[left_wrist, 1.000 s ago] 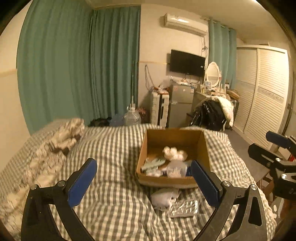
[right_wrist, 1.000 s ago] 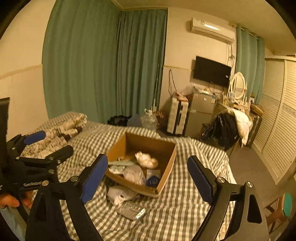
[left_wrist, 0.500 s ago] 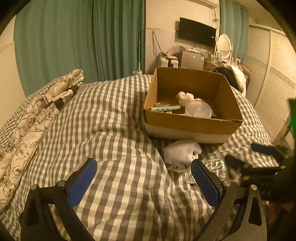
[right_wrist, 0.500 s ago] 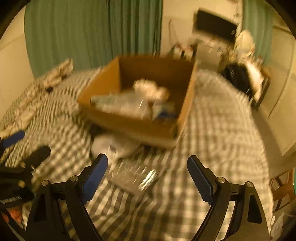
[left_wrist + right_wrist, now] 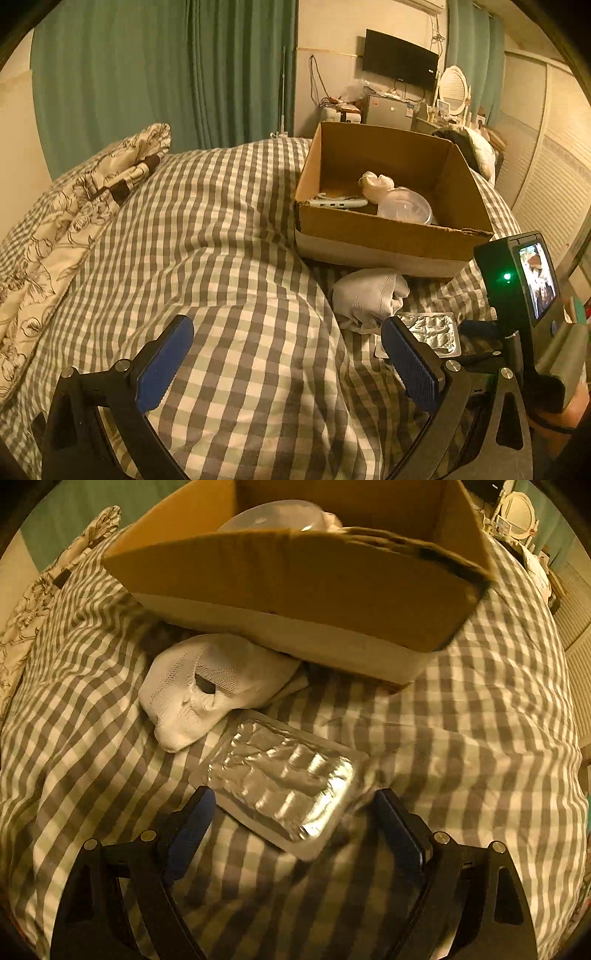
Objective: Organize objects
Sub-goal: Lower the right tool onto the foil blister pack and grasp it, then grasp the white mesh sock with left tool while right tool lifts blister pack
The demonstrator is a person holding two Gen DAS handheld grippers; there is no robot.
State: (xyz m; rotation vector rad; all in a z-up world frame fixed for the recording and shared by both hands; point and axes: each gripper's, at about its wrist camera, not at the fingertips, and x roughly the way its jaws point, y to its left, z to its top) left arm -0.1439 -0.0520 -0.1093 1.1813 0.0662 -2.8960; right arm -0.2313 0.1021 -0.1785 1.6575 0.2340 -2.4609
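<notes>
On the bed: I see a grey-and-white checked duvet (image 5: 236, 258) with a cardboard box (image 5: 391, 236) resting on it.
Right gripper: my right gripper (image 5: 293, 827) is low over the duvet, jaws spread wide and holding nothing, one finger on each side of the near end of the foil blister pack (image 5: 284, 779); I cannot tell whether they touch it.
Blister pack: it lies flat on the duvet, just in front of the box and beside the white sock (image 5: 210, 686).
Sock: bundled, its far end tucked under the front edge of the box in the right wrist view.
Left gripper: my left gripper (image 5: 288, 358) sits further back over the duvet, jaws released and wide, nothing between them.
Box contents: a clear plastic lid (image 5: 404, 210), a white power strip (image 5: 336, 202) and a crumpled white bag (image 5: 375, 184).
Left side: a floral pillow (image 5: 66, 221) lies along the bed's edge.
</notes>
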